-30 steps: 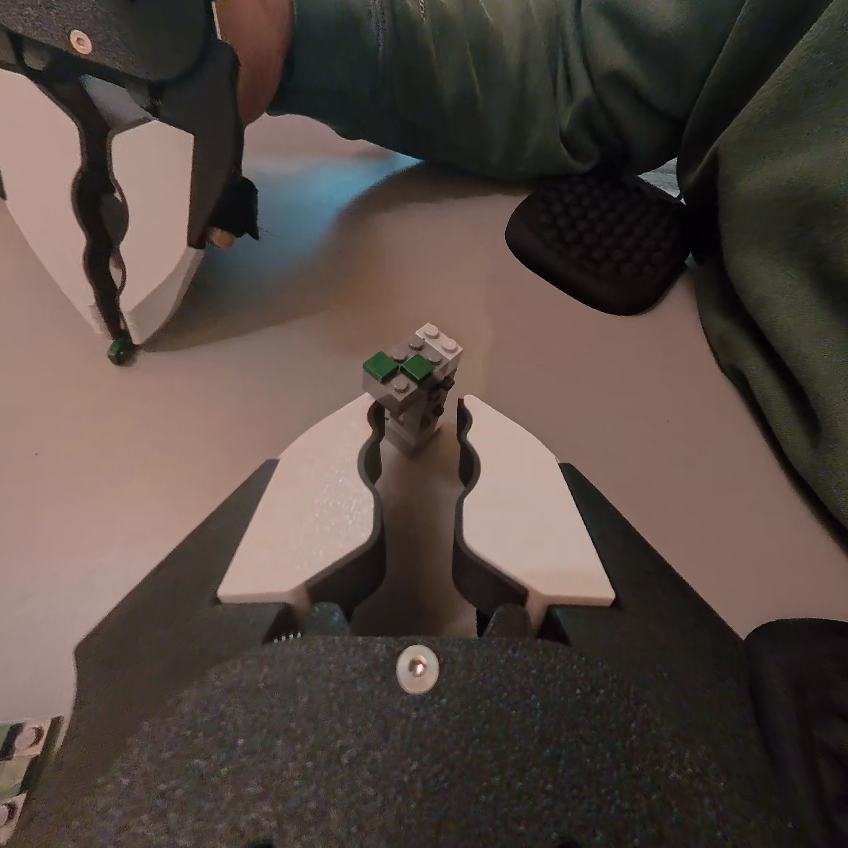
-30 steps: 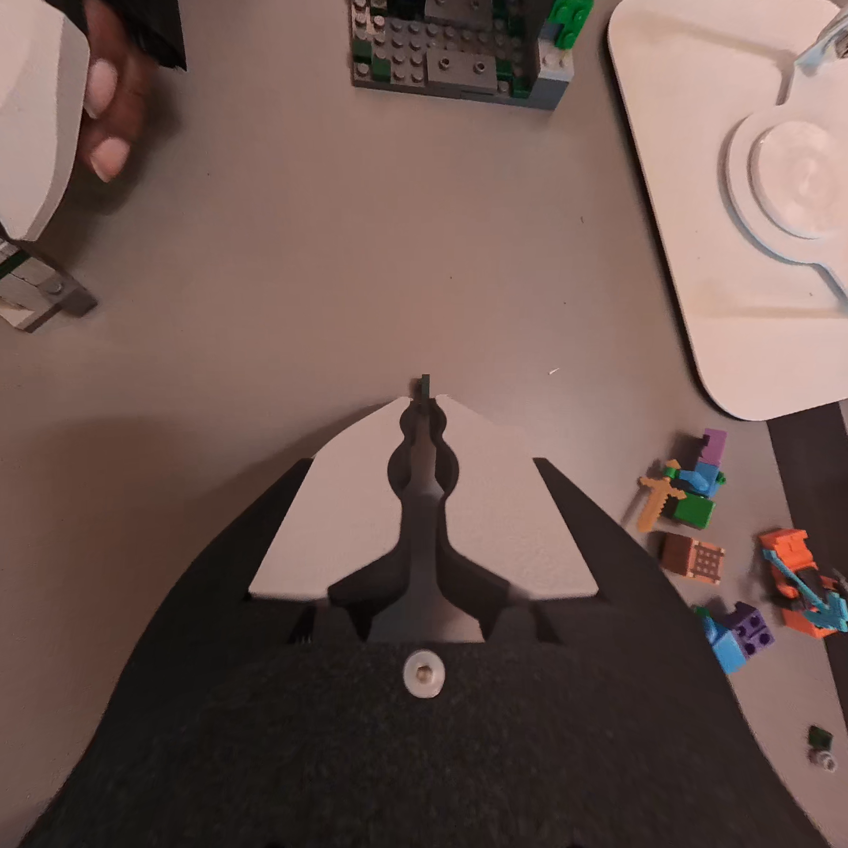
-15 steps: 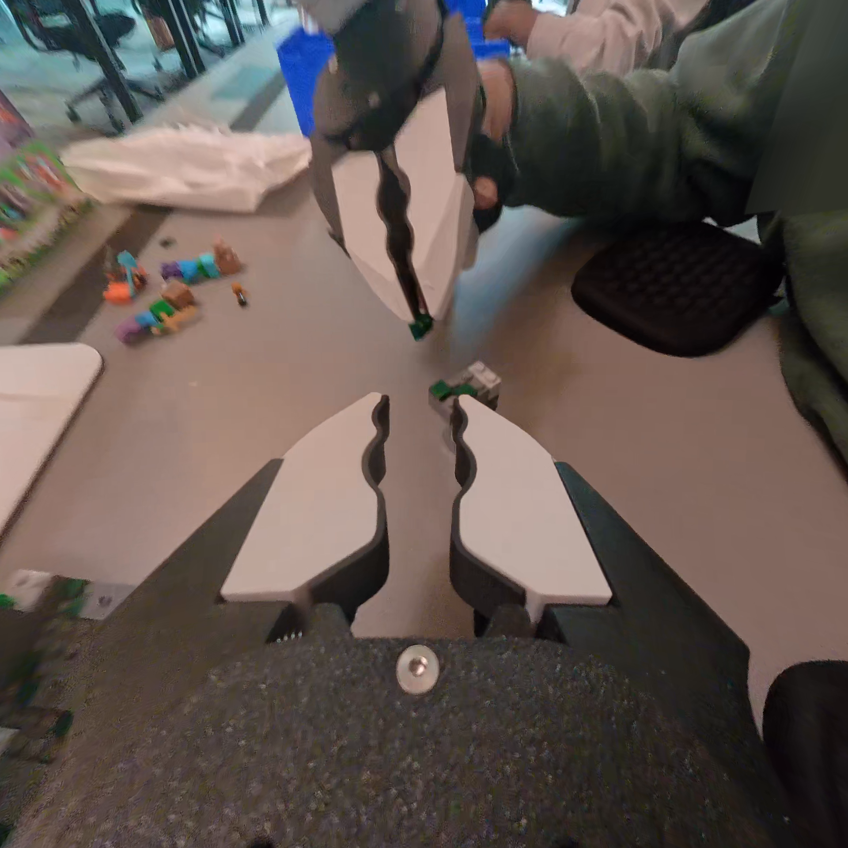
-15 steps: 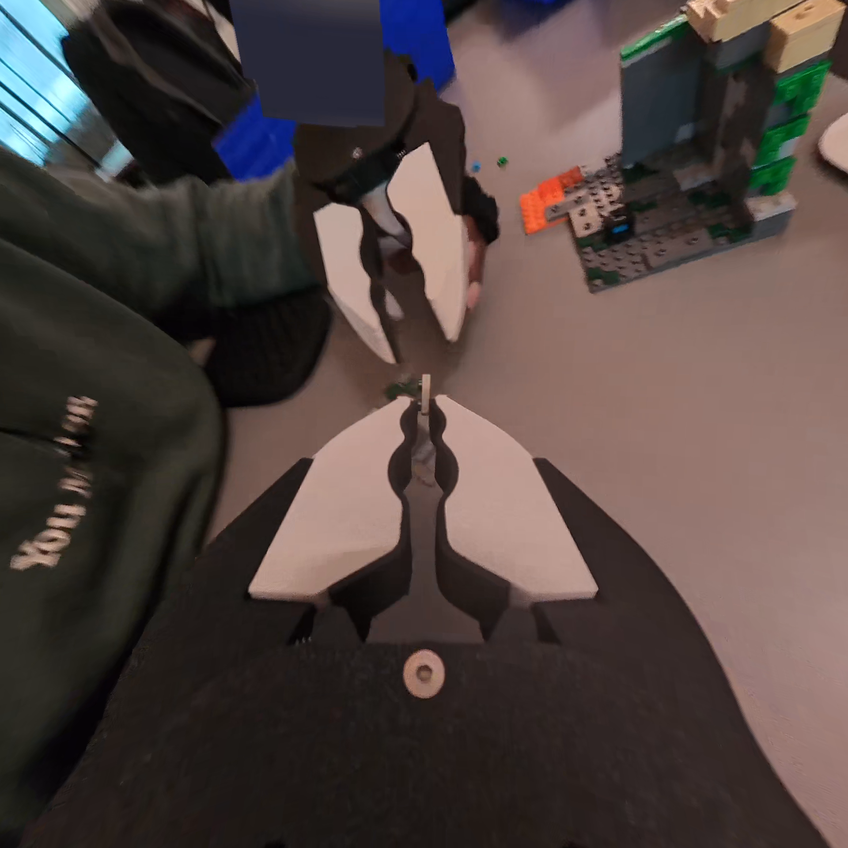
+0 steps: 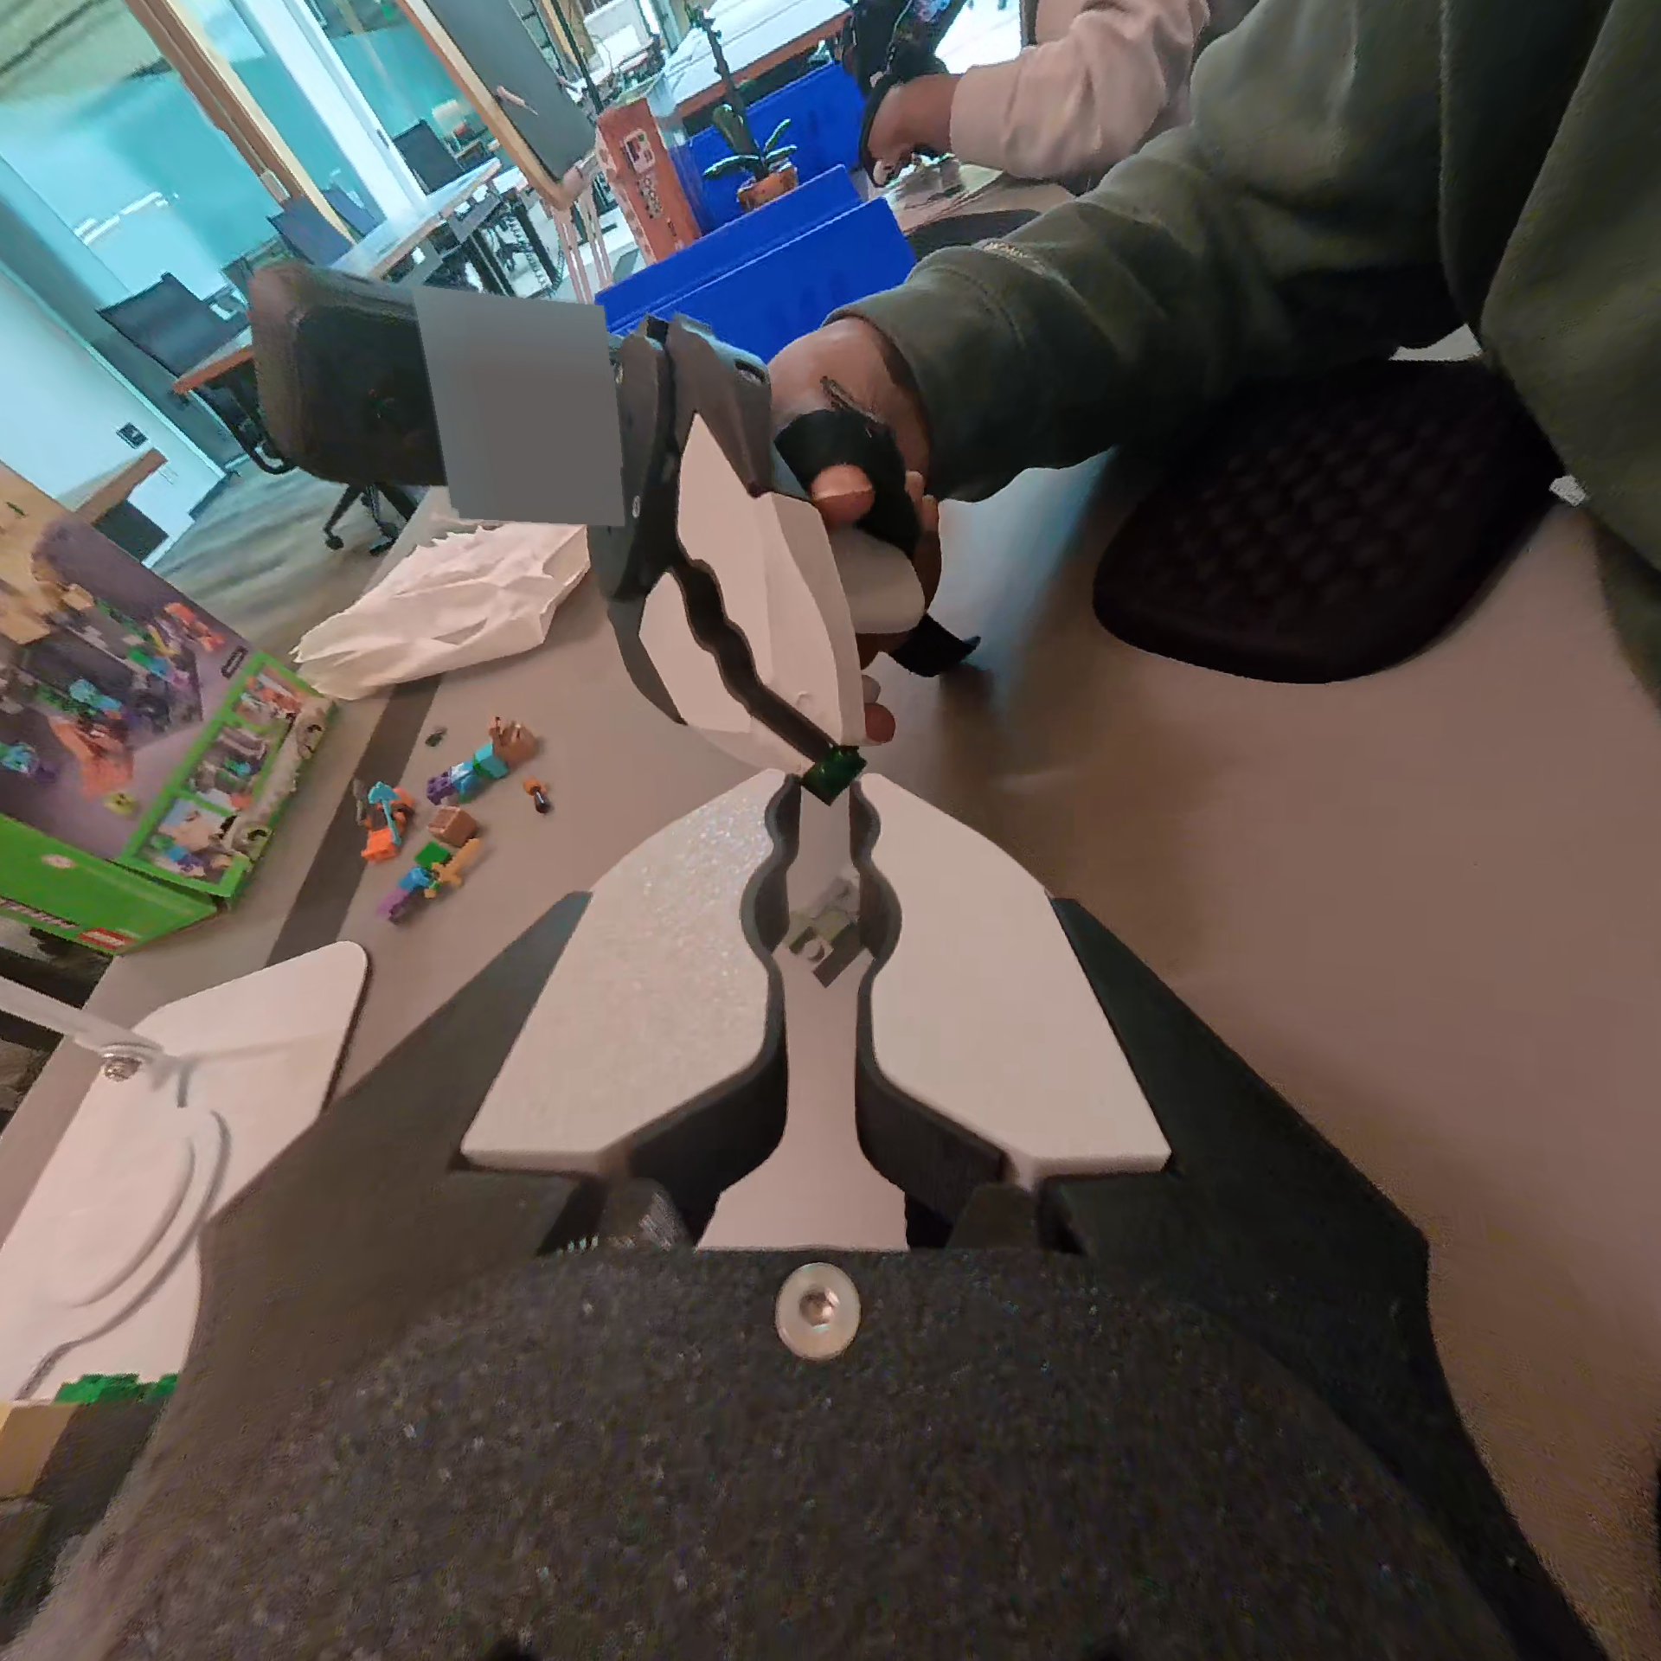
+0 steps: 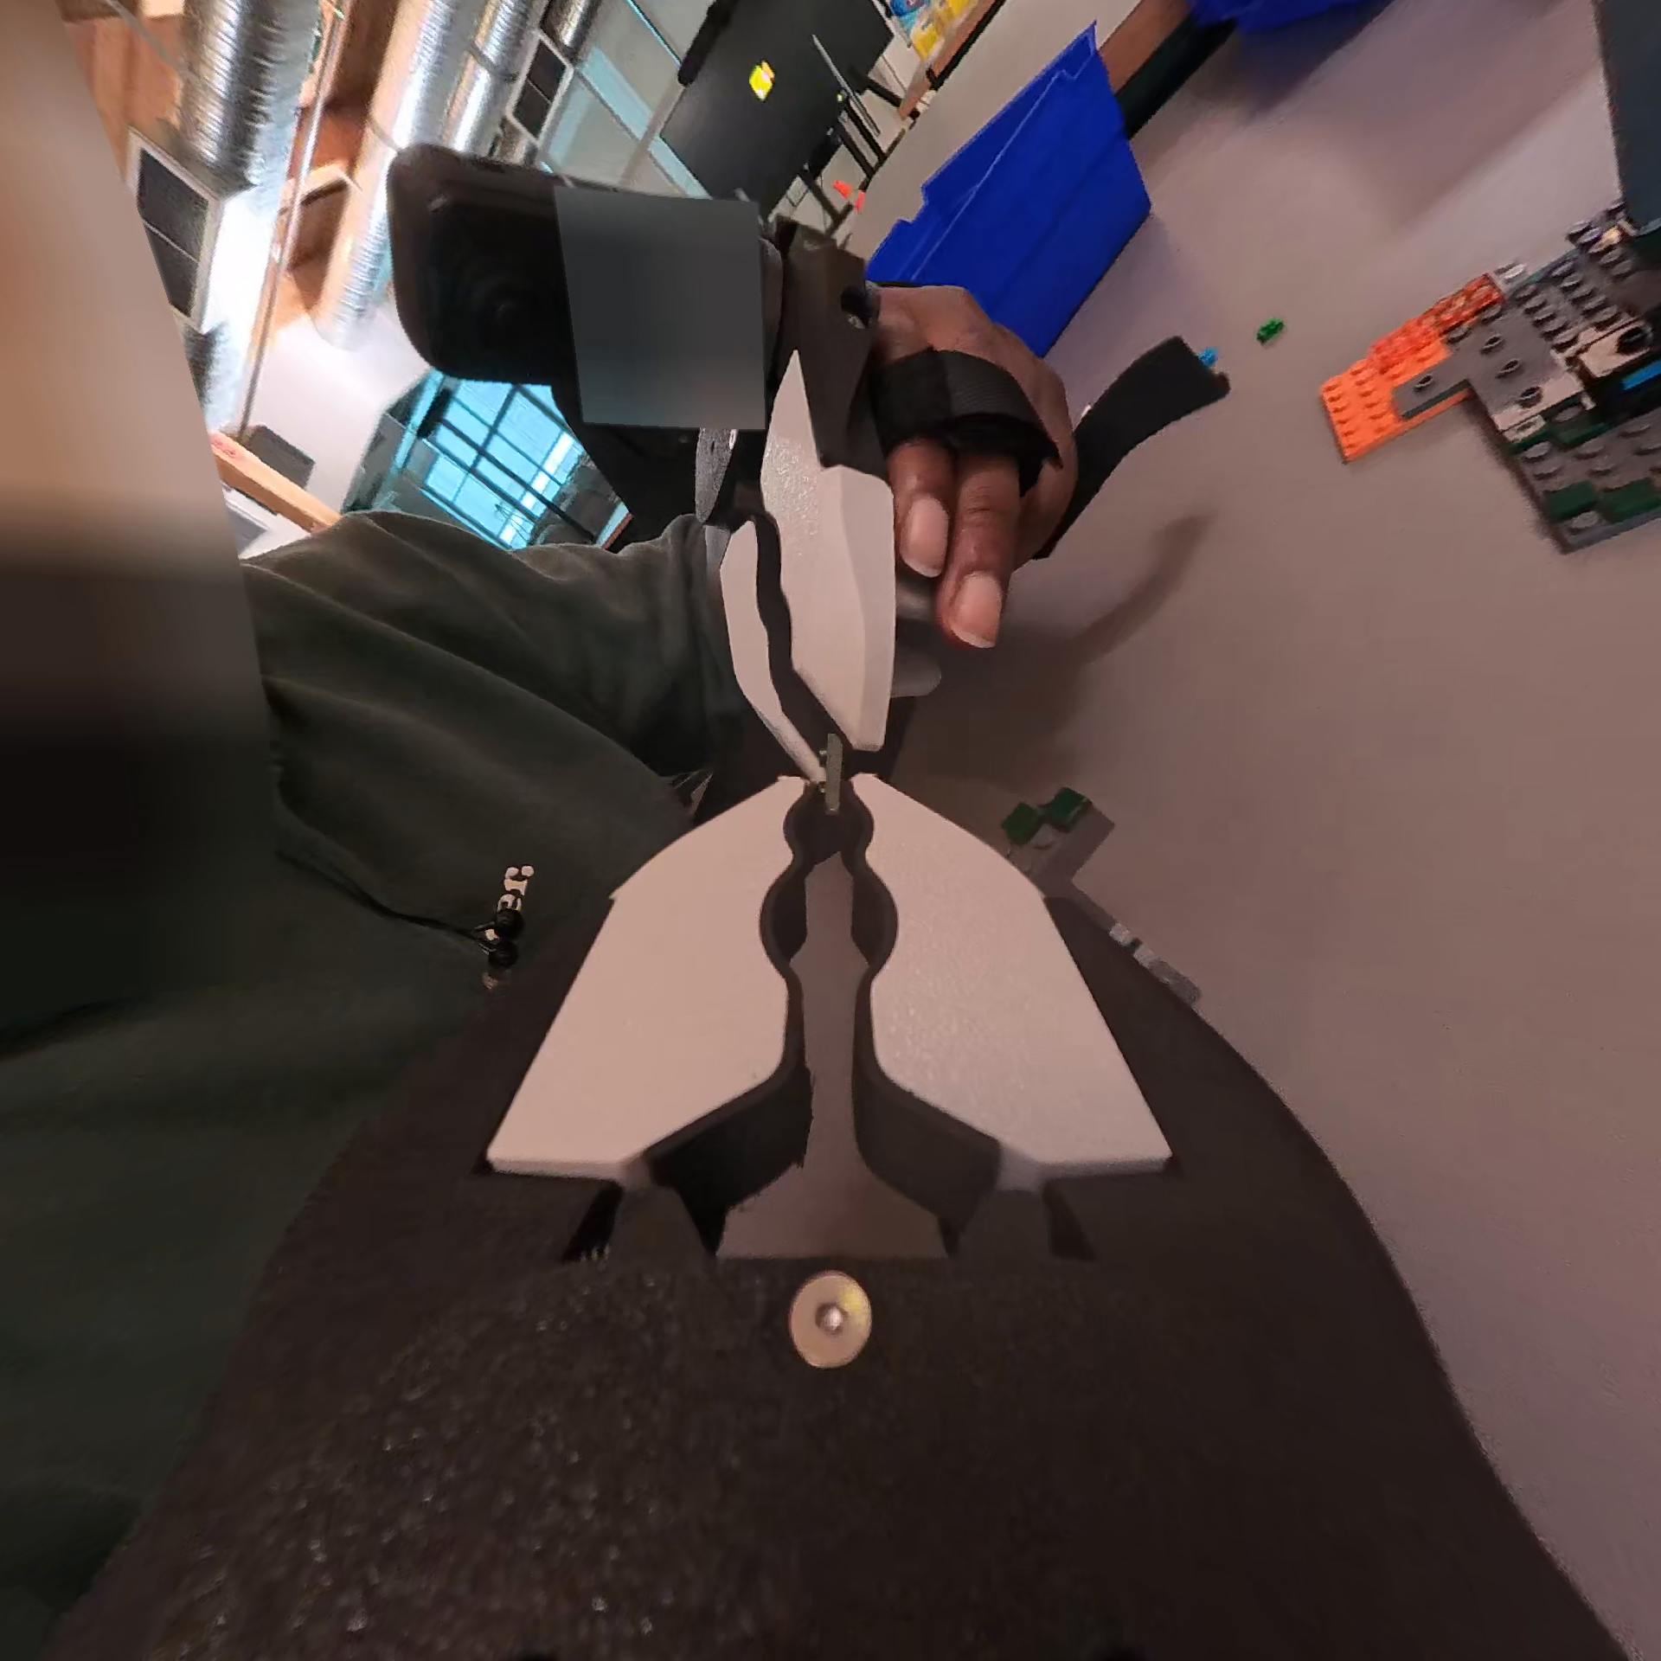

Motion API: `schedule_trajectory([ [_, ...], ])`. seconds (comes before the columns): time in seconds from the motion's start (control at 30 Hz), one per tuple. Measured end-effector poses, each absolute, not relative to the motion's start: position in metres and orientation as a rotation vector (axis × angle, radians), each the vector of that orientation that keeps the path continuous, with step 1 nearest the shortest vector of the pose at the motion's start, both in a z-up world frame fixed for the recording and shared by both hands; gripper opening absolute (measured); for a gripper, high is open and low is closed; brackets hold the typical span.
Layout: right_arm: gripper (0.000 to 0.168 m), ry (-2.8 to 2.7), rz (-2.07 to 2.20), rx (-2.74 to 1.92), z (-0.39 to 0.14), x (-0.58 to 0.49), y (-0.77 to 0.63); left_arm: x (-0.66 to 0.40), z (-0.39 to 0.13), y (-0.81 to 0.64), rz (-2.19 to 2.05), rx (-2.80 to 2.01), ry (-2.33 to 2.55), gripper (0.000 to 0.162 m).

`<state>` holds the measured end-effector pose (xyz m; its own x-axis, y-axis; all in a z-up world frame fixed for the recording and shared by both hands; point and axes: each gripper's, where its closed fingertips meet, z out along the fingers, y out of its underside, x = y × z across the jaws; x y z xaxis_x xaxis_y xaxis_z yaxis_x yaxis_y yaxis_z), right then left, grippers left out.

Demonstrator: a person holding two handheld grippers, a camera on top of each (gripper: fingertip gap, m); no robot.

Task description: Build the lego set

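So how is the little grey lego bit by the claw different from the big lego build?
The little grey bit is one small chunk; the big build spreads wide on a flat plate. The little bit wears two green tiles; the big build has an orange patch. Both sit on the grey table.

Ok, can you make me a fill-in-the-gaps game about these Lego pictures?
1. The right gripper pinches a small dark ____ tile.
2. The plastic bin far back is ____.
3. Next to the grey Lego build is an ____ studded plate.
Missing words: green, blue, orange.
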<state>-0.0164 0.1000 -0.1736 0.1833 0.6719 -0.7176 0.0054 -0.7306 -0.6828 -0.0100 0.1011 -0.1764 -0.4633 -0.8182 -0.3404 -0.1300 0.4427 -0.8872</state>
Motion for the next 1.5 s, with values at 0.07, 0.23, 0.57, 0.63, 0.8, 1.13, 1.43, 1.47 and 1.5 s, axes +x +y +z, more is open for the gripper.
schedule_trajectory([
  [0.07,0.004,-0.632,1.609,-1.914,-0.173,-0.017,0.099,-0.01,-0.176,0.1,-1.066,-0.792,1.872,0.01],
  [0.23,0.004,-0.699,1.553,-1.87,-0.17,-0.017,0.098,-0.011,-0.174,0.099,-1.129,-0.817,1.865,0.008],
  [0.57,0.015,-1.186,0.523,-1.726,-0.19,-0.011,0.114,-0.01,-0.185,0.115,-1.571,-1.076,1.822,0.008],
  [0.63,0.017,-1.171,0.462,-1.724,-0.193,-0.012,0.12,-0.007,-0.187,0.114,-1.605,-1.087,1.829,0.008],
  [0.8,0.009,-1.16,0.413,-1.713,-0.191,-0.011,0.123,-0.006,-0.191,0.118,-1.61,-1.113,1.823,0.007],
  [1.13,0.007,-0.983,0.455,-1.9,-0.198,-0.005,0.124,-0.008,-0.199,0.123,-1.471,-1.133,1.846,0.011],
  [1.43,0.007,-0.686,0.522,-2.024,-0.207,-0.001,0.112,-0.014,-0.234,0.124,-1.38,-1.199,2.0,0.048],
  [1.47,0.007,-0.658,0.518,-2.028,-0.209,-0.002,0.111,-0.013,-0.238,0.122,-1.377,-1.202,2.02,0.049],
  [1.5,0.007,-0.633,0.505,-2.032,-0.211,-0.002,0.111,-0.012,-0.24,0.119,-1.381,-1.192,2.041,0.049],
])
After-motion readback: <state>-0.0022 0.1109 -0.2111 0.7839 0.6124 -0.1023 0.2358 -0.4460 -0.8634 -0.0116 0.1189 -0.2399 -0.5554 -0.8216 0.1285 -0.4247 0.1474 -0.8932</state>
